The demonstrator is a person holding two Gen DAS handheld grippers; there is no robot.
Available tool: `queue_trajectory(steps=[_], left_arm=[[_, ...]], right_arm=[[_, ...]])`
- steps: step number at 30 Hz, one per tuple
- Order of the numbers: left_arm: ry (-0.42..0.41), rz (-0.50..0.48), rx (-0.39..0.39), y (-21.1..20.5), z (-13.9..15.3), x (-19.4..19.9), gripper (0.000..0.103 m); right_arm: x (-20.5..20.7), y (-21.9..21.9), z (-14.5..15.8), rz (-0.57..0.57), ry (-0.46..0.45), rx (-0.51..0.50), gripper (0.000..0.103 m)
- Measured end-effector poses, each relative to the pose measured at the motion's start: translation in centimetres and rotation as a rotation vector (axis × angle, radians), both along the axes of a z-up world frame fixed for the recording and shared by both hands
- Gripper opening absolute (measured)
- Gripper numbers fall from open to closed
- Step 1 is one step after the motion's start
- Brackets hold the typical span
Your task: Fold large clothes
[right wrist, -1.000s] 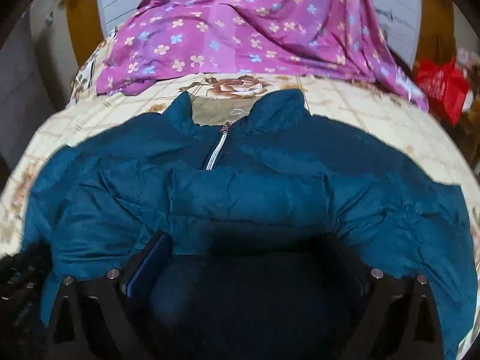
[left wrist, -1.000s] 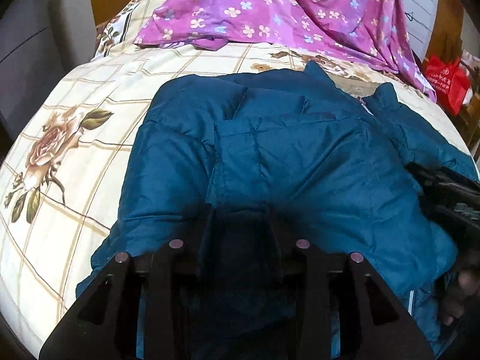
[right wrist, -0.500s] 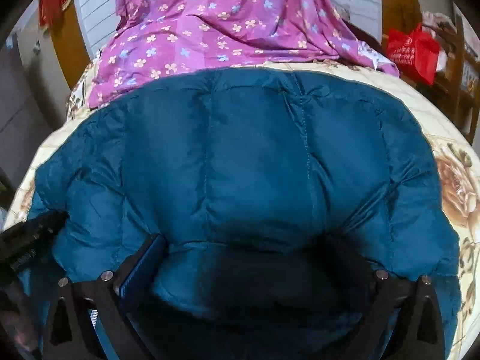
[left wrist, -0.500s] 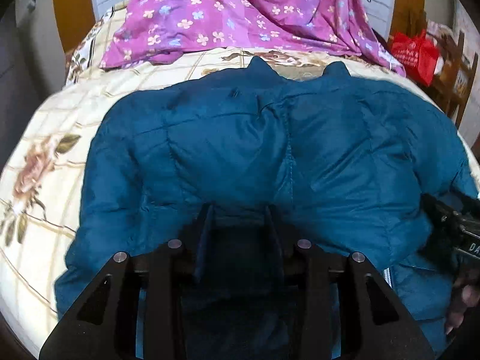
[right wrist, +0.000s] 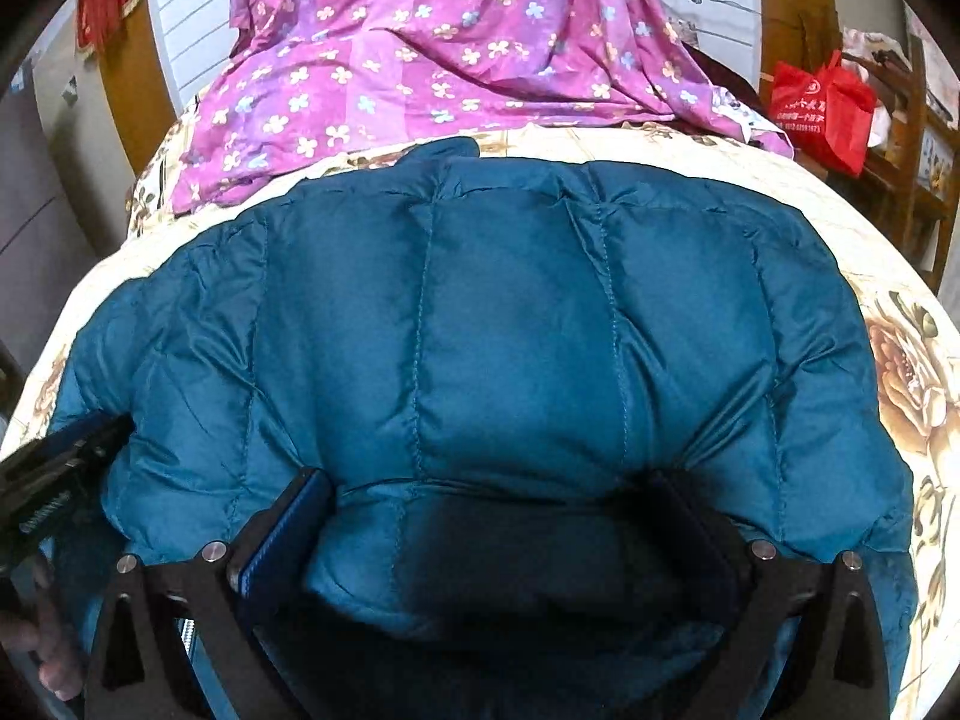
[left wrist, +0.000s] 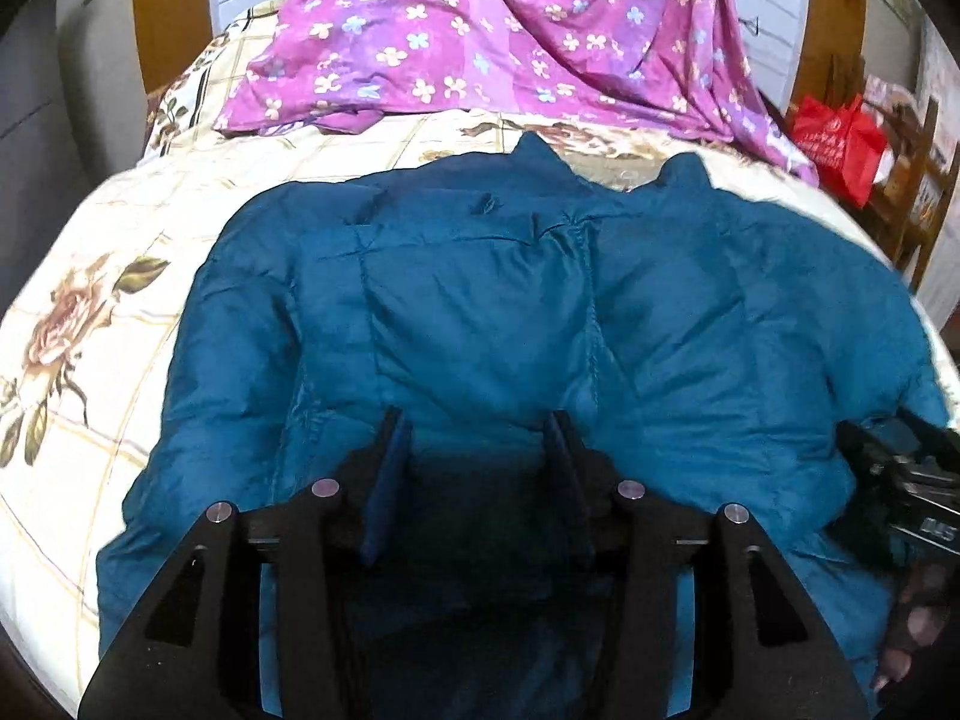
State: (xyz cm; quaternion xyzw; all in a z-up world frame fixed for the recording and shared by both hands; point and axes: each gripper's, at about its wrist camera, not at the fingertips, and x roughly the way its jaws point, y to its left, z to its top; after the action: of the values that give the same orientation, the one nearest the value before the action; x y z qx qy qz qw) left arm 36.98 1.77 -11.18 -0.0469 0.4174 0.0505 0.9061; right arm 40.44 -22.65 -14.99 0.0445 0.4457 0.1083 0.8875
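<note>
**A:** On the bed, left wrist view first: teal quilted puffer jacket (left wrist: 480, 300) spread over a cream rose-printed bedsheet (left wrist: 90, 312), filling the middle from 9 to 3 o'clock.

**B:** Changed since a second ago?

**A:** Greatly. Zipper and open front on show then. Now both are covered by the lower half, swung up and over toward 12 o'clock. Only the two collar tips poking out at 12, near a purple flowered cloth (left wrist: 480, 30).

**B:** Meaning for the fold?

**A:** Probably the hem-to-collar fold almost laid. Left to do, judging by the lie: lowering, then letting go.

**B:** And the left gripper (left wrist: 477, 468)?

**A:** Down at 6 o'clock, jaws partly closed, dark jacket fabric pinched between them. Folded edge right at the fingers.

**B:** Over to the right wrist view, then.

**A:** Same jacket (right wrist: 516, 330), but smooth quilted panels filling the centre where the zipper and collar showed a second ago. Far edge at 12, just beside the purple cloth. Touching or not, hard to say. Red plastic bag (right wrist: 822, 114) off at 2 o'clock, well apart.

**B:** Right gripper (right wrist: 486, 510)?

**A:** At 6 o'clock, jaws standing wide, padded hem bulging up between them. Pinched or merely cradled, impossible to tell.

**B:** Any worry?

**A:** Springy padding, likely to puff open once released. Worth pressing flat afterwards.
</note>
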Motion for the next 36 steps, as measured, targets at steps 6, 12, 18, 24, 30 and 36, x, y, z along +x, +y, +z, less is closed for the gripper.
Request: queue_trajectory(steps=[6,12,18,24,30,36], left_arm=[[0.018,-0.033,0.026,0.8,1.9,-5.1,0.047],[0.098,-0.037,0.096,2.1,0.1,-10.9,0.047],[0.135,-0.023,0.075,4.4,-0.8,-17.0,0.054],[0.109,-0.026,0.019,5.5,0.6,-23.0,0.057],[0.077,0.034,-0.002,8.6,1.9,-28.4,0.057],[0.101,0.079,-0.005,11.5,0.6,-29.3,0.057]], right_arm=[[-5.3,-1.7,3.1,0.014,-0.016,-0.029,0.103],[-13.0,-3.8,0.3,0.081,0.204,-0.138,0.103],[-21.1,-6.2,1.2,0.111,0.198,-0.109,0.103],[-29.6,-10.4,2.4,0.084,0.063,-0.001,0.103],[-34.0,-15.0,3.3,-0.021,-0.072,0.029,0.103],[-32.9,-17.6,1.0,-0.043,-0.002,0.171,0.103]])
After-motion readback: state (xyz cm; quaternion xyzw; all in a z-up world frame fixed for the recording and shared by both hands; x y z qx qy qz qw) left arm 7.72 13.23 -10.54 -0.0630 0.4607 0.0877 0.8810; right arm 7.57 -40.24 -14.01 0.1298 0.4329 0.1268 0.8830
